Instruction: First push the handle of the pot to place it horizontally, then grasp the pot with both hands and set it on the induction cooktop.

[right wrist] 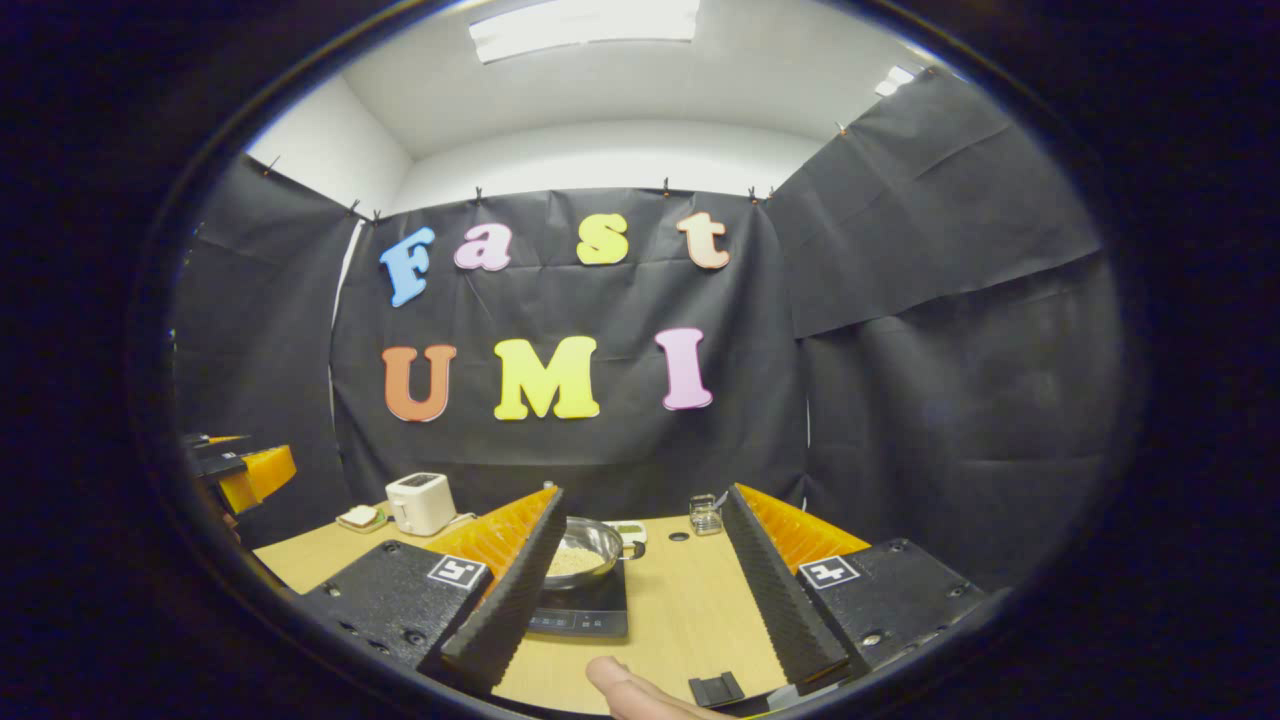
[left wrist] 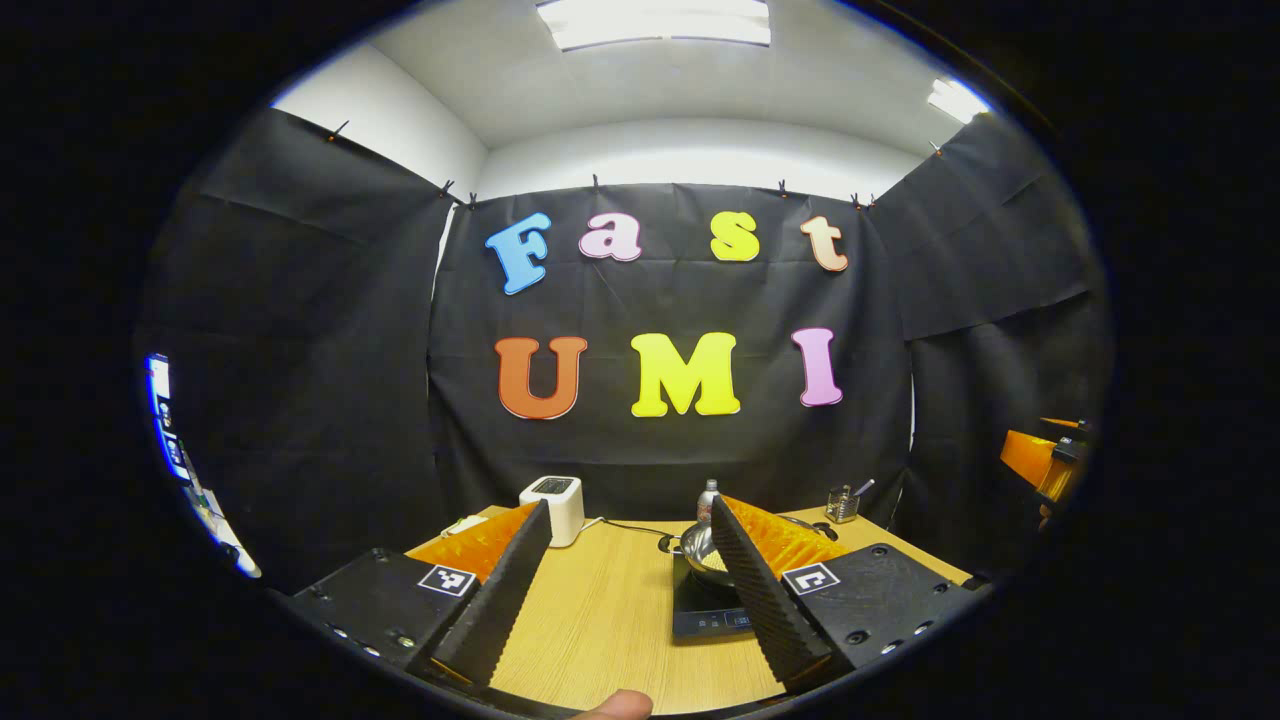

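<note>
Ahead of the left gripper (left wrist: 628, 580), fingers spread wide and gripping nothing, hovering over the table (left wrist: 610, 620). Sitting on the cooktop (left wrist: 712, 610) just behind its right finger: the pot (left wrist: 700, 552), partly hidden. Standing farther off near the wall: a toaster (left wrist: 556, 505), a bottle (left wrist: 707, 497) and a holder (left wrist: 842, 503).

Between the fingers of the right gripper (right wrist: 655, 585), also gaping wide and holding nothing: bare tabletop. Peeking past its left finger: pot (right wrist: 585, 550) with pale contents, resting on the cooktop (right wrist: 585, 610). Poking in at the bottom edge: a fingertip (right wrist: 625, 685).
</note>
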Demonstrator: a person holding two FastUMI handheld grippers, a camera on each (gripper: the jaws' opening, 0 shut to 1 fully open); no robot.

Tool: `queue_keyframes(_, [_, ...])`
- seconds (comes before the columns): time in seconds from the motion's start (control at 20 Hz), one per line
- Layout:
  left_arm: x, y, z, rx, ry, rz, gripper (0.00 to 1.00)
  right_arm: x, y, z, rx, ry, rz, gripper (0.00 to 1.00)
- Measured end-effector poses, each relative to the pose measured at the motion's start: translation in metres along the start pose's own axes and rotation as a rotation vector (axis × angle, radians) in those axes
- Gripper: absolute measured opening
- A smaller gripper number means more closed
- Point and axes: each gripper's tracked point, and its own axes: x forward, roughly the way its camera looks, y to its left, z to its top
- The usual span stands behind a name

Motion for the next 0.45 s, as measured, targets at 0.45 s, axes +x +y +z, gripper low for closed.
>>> queue_keyframes(0.45, [-0.021, -0.012, 0.006, 0.022, -0.053, -0.04, 0.95, -0.003, 0.007, -0.011, -0.005, 0.026, 0.021, 0.96])
